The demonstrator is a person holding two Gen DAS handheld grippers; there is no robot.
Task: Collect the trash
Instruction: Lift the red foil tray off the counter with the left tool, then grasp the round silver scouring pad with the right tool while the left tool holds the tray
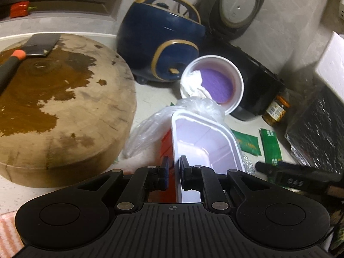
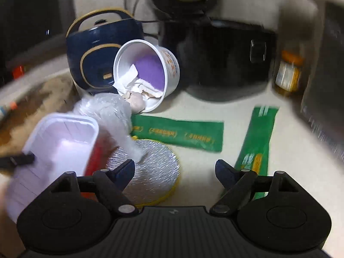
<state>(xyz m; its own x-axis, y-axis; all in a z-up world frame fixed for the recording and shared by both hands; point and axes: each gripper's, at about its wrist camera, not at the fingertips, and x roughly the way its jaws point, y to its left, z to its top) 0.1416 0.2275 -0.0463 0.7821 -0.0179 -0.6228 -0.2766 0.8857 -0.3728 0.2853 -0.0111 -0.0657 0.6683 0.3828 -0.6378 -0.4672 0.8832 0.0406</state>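
Note:
My left gripper (image 1: 173,167) is shut on the rim of a white rectangular plastic tray with a red outside (image 1: 202,142), also seen at left in the right wrist view (image 2: 58,144). A tipped white paper cup (image 1: 215,81) with crumpled tissue and a purple bottom lies behind it (image 2: 148,73). A clear plastic bag (image 1: 148,126) sits beside the tray (image 2: 111,111). My right gripper (image 2: 175,172) is open above a round foil lid (image 2: 154,169). Two green wrappers (image 2: 182,135) (image 2: 258,148) lie on the counter.
A round wooden chopping board (image 1: 56,107) with a cleaver (image 1: 40,45) is at left. A blue rice cooker (image 1: 159,43), a black appliance (image 2: 221,56), a jar (image 2: 288,73) and a foil-wrapped box (image 1: 318,126) crowd the back and right.

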